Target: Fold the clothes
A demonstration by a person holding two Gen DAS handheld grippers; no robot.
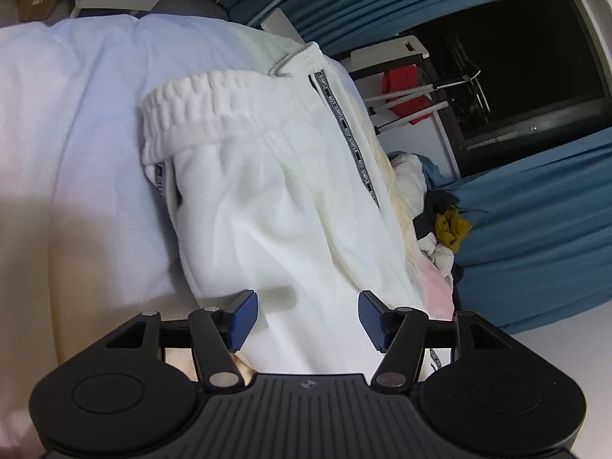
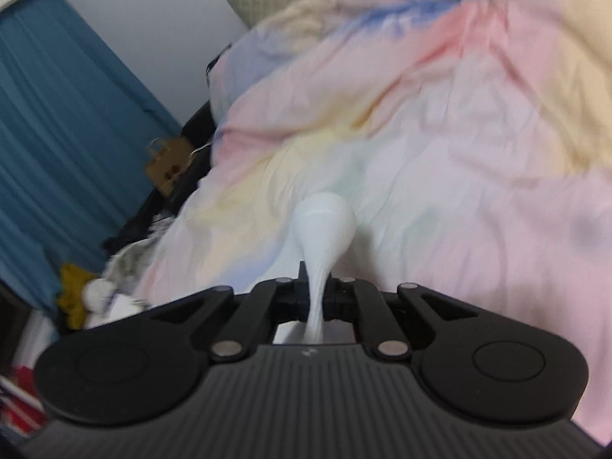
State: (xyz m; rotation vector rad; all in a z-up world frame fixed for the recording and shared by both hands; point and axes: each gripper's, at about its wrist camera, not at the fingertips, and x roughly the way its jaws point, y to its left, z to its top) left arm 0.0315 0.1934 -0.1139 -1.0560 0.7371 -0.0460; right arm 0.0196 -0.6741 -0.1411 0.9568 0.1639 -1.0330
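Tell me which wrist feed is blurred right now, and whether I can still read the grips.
Right wrist view: motion-smeared, yet the right gripper is plainly shut on white fabric. Left wrist view: sharp, fisheye-bent edges; left gripper open over the white pants.

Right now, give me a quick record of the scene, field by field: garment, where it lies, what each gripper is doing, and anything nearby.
garment: white pants, elastic waistband far from the camera
surface: pastel bedding
left gripper: open, blue fingers either side of the pants, not clamped
right gripper: shut on a bunch of white fabric; view is blurred
nearby: clothes pile beside teal curtains
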